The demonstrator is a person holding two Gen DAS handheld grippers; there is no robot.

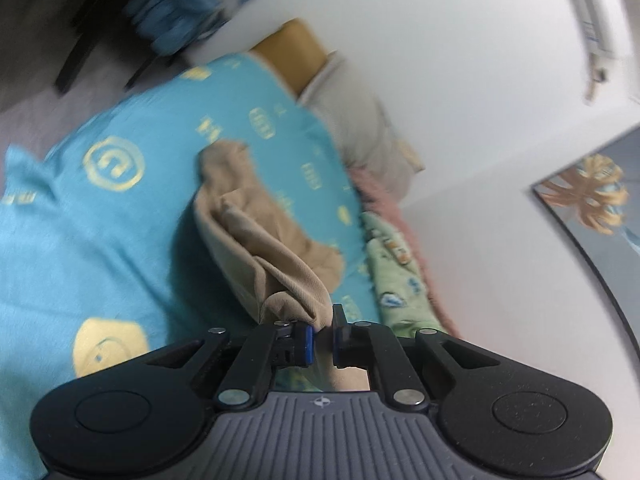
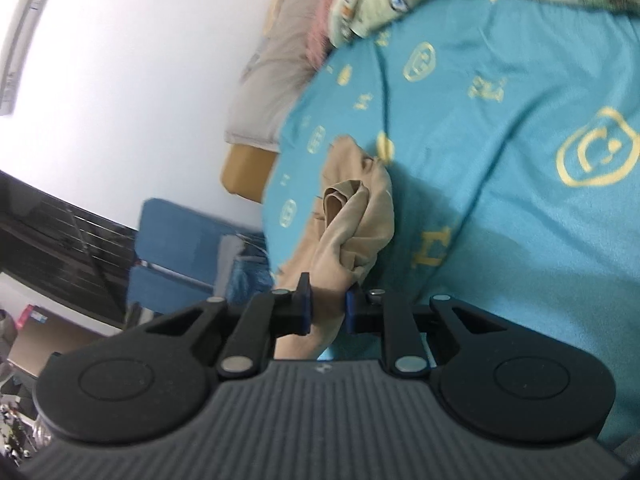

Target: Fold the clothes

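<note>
A tan garment hangs bunched above a turquoise bedsheet with yellow prints. My left gripper is shut on one edge of the garment, which trails away from the pads toward the bed. In the right wrist view my right gripper is shut on another part of the same tan garment, whose folds bunch just beyond the fingers over the turquoise sheet. Both views are blurred and tilted.
A green patterned blanket and a pink fuzzy cloth lie along the wall side of the bed, with a grey pillow and wooden headboard. A blue chair stands beside the bed. A framed picture hangs on the white wall.
</note>
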